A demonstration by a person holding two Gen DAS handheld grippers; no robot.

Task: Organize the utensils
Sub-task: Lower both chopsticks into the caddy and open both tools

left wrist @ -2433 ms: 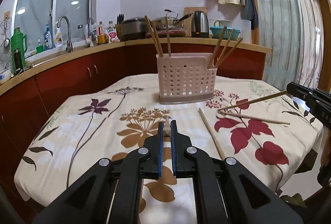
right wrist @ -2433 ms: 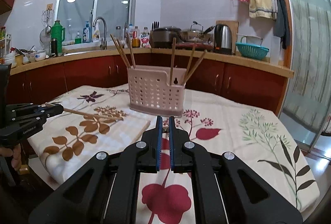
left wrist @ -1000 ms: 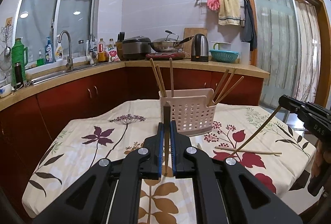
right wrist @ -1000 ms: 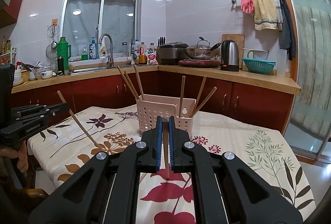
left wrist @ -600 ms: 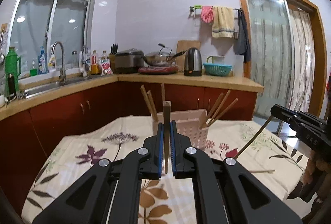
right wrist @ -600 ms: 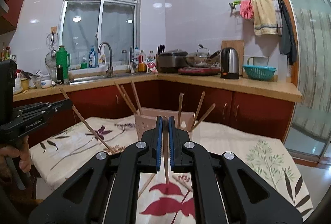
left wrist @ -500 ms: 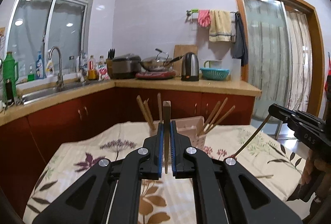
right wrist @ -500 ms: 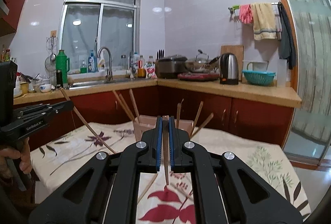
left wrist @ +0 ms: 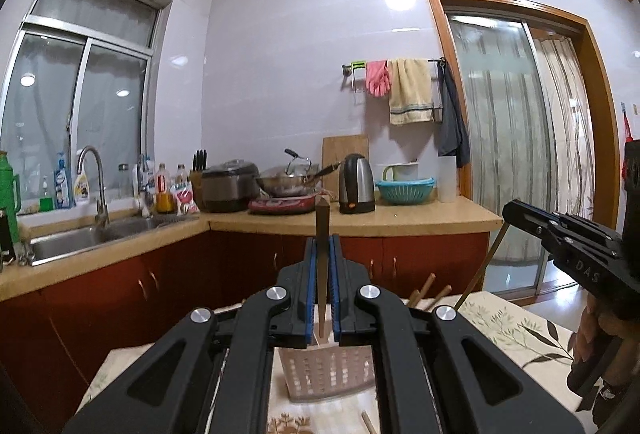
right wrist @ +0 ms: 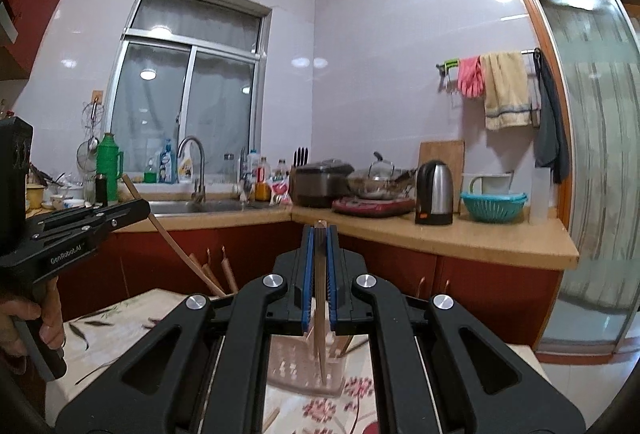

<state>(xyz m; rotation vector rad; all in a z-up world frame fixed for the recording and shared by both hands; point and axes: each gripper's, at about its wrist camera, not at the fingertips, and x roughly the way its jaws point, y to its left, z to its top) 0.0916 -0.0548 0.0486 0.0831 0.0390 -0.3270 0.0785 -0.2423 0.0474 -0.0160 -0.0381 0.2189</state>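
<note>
Both grippers have risen since a second ago: the left gripper (left wrist: 322, 266) and right gripper (right wrist: 319, 266) each clamp an upright chopstick (left wrist: 322, 230), while the pink basket (left wrist: 328, 374) now sits lower, at six o'clock.

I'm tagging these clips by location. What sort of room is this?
A home kitchen, most likely. A sink with a tap sits under the window, a kettle and a wok stand on the counter, and a utensil basket rests on a cloth-covered table.
</note>
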